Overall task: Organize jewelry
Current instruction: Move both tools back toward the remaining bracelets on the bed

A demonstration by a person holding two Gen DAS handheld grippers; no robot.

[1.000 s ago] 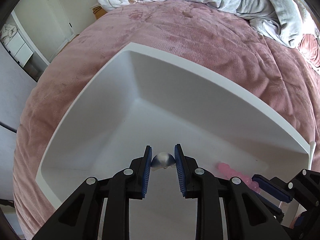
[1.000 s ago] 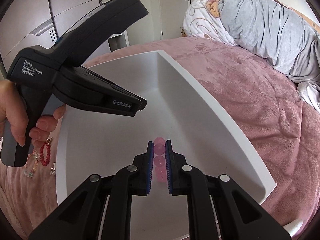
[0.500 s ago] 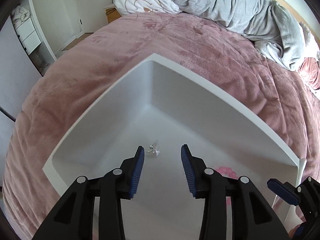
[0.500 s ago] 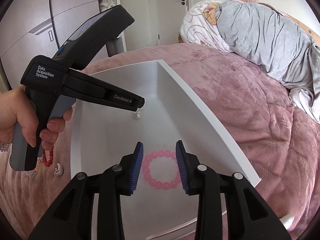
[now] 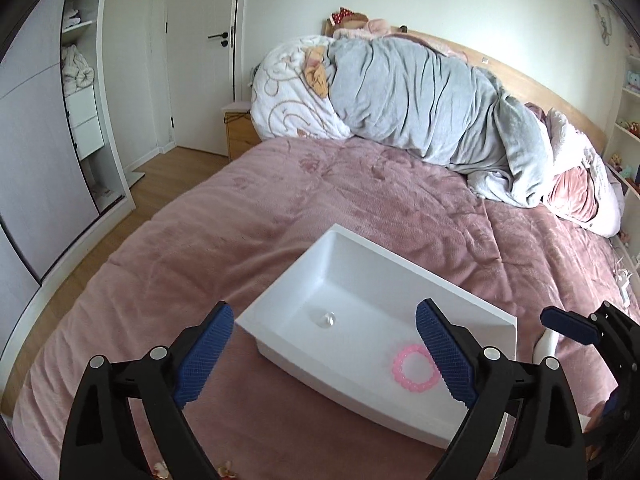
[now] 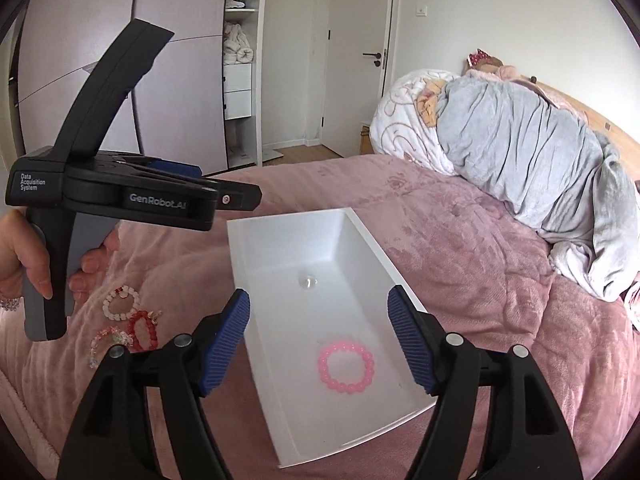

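A white rectangular box (image 5: 280, 292) (image 6: 236, 264) sits on the pink bedspread. Inside it lie a pink bead bracelet (image 5: 414, 372) (image 6: 346, 366) and a small clear ring-like piece (image 5: 327, 319) (image 6: 307, 281). My left gripper (image 5: 324, 356) is wide open and empty, raised above the box's near side. My right gripper (image 6: 318, 344) is wide open and empty, above the box over the pink bracelet. Several more bracelets, a white one (image 6: 121, 303), a red one (image 6: 142, 330) and a clear one (image 6: 106, 340), lie on the bedspread left of the box.
A rumpled grey blanket (image 5: 432, 100) and a white patterned duvet (image 5: 292, 96) lie at the head of the bed. A wardrobe (image 6: 100, 60) and door (image 6: 360, 60) stand beyond. Small trinkets (image 5: 160, 469) lie by the near edge.
Both grippers let go of their pieces into the box, opened wide and pulled back upward. The pink bracelet and the clear piece now lie on the box floor.
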